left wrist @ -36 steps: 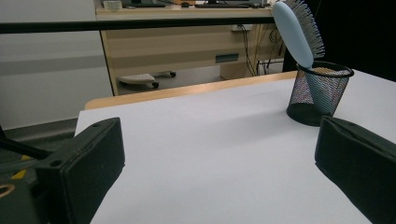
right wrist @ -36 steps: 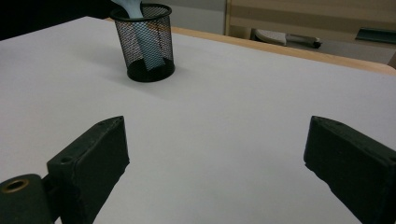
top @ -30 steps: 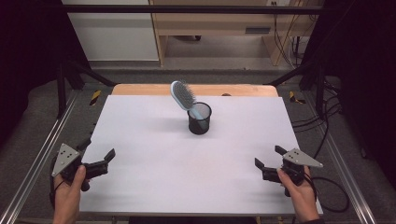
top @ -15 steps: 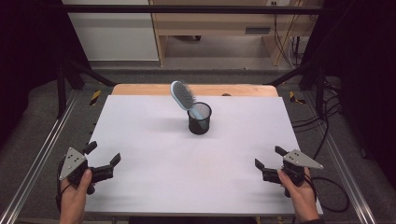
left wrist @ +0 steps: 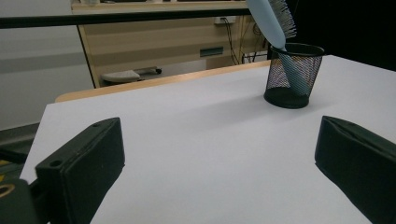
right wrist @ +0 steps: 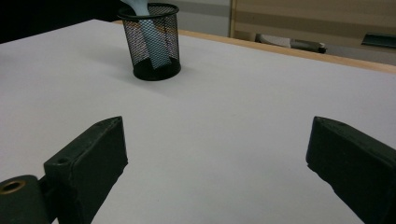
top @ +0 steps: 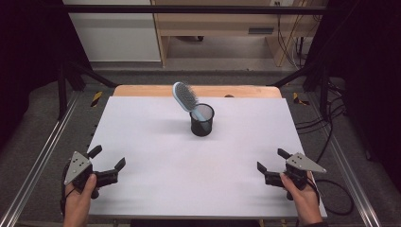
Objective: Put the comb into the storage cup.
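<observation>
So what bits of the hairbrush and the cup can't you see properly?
- Hairbrush: in the right gripper view the top edge cuts off its bristle head; in the left gripper view the top edge cuts off the head's tip.
- Handle end: half hidden by the mesh of the cup.
- Cup's floor: hidden by its own wall in the high view.

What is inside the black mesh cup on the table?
The black mesh cup holds one light blue hairbrush, handle down, leaning so its bristled head sticks out above the rim. The handle's lowest tip at the bottom is hard to see.

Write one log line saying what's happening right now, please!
left gripper: open, holds nothing | right gripper: open, holds nothing | hairbrush: handle down in mesh cup, leaning | cup: upright mid-table, apart from both grippers
</observation>
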`<action>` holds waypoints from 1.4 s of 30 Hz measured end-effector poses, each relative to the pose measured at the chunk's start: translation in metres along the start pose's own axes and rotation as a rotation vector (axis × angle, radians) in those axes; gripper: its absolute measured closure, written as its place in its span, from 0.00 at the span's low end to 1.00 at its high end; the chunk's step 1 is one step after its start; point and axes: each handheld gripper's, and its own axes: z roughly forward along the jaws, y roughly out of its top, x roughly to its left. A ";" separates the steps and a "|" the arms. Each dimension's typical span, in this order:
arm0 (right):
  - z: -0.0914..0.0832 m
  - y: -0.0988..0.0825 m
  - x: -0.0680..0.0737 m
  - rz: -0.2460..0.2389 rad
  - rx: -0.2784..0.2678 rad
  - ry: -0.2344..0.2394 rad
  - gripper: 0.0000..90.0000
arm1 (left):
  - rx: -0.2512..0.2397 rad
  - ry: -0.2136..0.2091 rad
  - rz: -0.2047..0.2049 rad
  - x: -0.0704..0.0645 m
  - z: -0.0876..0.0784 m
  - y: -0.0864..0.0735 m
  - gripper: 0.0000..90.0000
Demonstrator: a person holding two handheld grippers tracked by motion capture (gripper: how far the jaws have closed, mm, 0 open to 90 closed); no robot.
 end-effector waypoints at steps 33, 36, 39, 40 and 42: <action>0.005 -0.003 0.009 -0.002 -0.013 0.046 0.05 | 0.009 -0.071 0.020 -0.020 0.006 -0.004 0.02; 0.006 -0.002 0.010 -0.005 -0.017 0.052 0.05 | 0.013 -0.076 0.027 -0.023 0.008 -0.004 0.02; 0.007 -0.003 0.011 -0.014 -0.018 0.059 0.05 | 0.017 -0.078 0.035 -0.026 0.009 -0.005 0.02; 0.007 -0.003 0.012 -0.016 -0.019 0.061 0.05 | 0.018 -0.080 0.038 -0.028 0.010 -0.005 0.02; 0.007 -0.003 0.012 -0.017 -0.018 0.061 0.05 | 0.016 -0.078 0.045 -0.030 0.011 -0.004 0.02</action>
